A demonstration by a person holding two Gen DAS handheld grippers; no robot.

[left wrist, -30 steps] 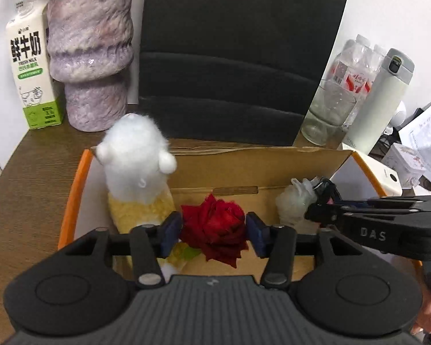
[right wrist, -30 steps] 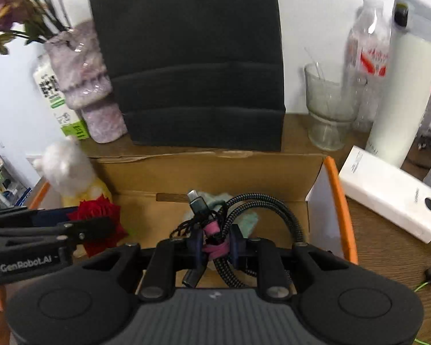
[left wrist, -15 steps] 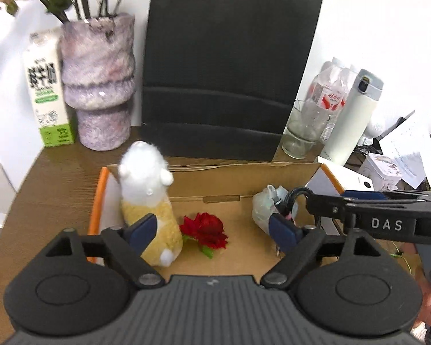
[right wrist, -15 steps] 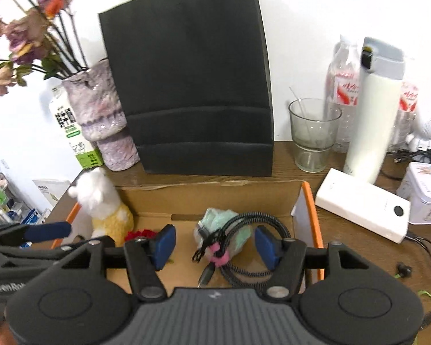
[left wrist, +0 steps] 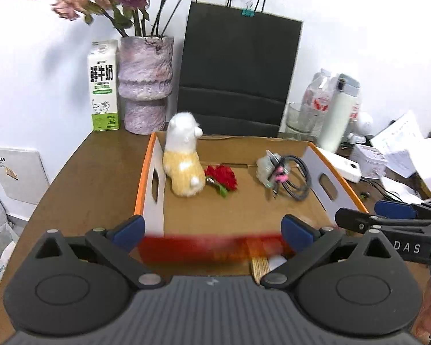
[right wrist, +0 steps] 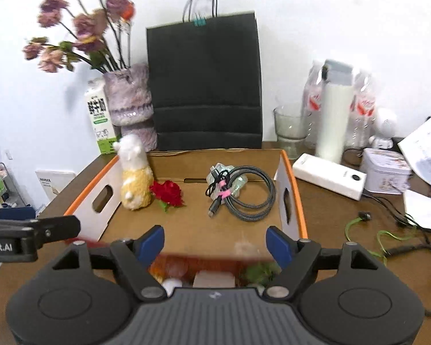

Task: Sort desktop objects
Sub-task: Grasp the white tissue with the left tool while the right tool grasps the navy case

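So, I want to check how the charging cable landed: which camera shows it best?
The right wrist view: the coiled cable lies near centre in the cardboard box, loop and plug unobstructed. The left wrist view shows it smaller, farther off and foreshortened.

The milk carton (left wrist: 104, 92), which stood just left of the purple vase (left wrist: 145, 82), bore large black Chinese characters reading 鲜牛奶 with a small green band below them printed "FRESH MILK"; its finer print was too small to read. In the left wrist view the right gripper (left wrist: 388, 215), to the right of the vase, showed the white letters "DAS". In the right wrist view the left gripper (right wrist: 28, 224) showed "obot.AI", cut off by the frame edge.
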